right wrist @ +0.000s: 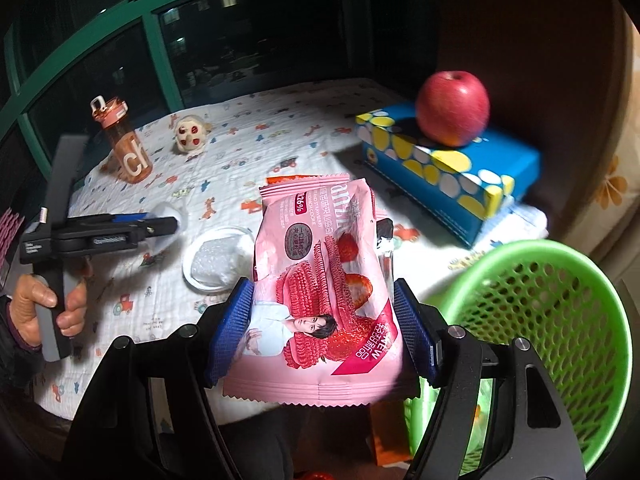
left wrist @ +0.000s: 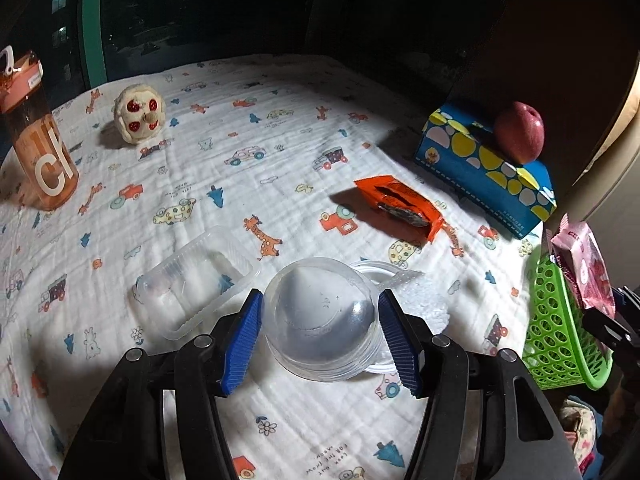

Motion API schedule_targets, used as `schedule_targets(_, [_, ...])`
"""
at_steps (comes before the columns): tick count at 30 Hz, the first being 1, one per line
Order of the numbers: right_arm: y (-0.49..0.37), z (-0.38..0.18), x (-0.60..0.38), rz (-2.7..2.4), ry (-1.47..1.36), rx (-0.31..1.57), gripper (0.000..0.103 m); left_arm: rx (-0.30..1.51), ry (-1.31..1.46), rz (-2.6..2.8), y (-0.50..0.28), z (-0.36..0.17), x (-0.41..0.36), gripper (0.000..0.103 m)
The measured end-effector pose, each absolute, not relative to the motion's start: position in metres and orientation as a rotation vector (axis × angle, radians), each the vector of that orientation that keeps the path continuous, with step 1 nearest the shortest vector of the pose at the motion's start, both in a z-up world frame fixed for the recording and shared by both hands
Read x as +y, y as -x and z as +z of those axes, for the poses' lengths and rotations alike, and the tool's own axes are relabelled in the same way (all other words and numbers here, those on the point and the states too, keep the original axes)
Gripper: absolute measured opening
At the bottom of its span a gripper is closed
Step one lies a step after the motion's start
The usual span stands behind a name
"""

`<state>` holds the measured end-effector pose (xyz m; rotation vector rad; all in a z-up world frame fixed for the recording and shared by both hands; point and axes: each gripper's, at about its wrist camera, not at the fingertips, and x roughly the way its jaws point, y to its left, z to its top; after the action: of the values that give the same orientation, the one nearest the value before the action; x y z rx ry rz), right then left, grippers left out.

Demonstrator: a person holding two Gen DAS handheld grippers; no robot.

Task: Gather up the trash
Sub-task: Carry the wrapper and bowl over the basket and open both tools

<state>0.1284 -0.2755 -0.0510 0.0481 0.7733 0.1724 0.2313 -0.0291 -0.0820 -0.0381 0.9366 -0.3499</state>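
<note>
apple (right wrist: 453, 109) on tissue box (right wrist: 452, 176), basket (right wrist: 560, 320) right of table (left wrist: 280, 140)

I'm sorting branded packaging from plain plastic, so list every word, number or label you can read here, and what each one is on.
"NEW": pink snack wrapper, lower corner, seen upside down.
"26%": same wrapper, dark pink badge near the top.
"STRAWBERRY ... COOKIE": same wrapper, small print; its other writing is Chinese, which I cannot transcribe reliably.
"ck", large white letters: orange water bottle.
"LOOK OUT ...": printed on the tablecloth; the rest is too small.
Orange wrapper, blue tissue box: print too small.
</note>
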Motion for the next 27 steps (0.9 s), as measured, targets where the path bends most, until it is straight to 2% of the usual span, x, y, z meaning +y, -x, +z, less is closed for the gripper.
schedule_targets(11, [-0.092, -0.055, -0.336, 0.017, -0.113, 0.772, 0.070, 0.830, -0.007, -0.503, -0.196, -0.028, -0.093, 0.057])
schedule_targets(27, [-0.070, -0.069, -0.424, -0.190, -0.159, 0.801, 0.072, 0.804, -0.093, -0.664, -0.167, -0.007, -0.194, 0.057])
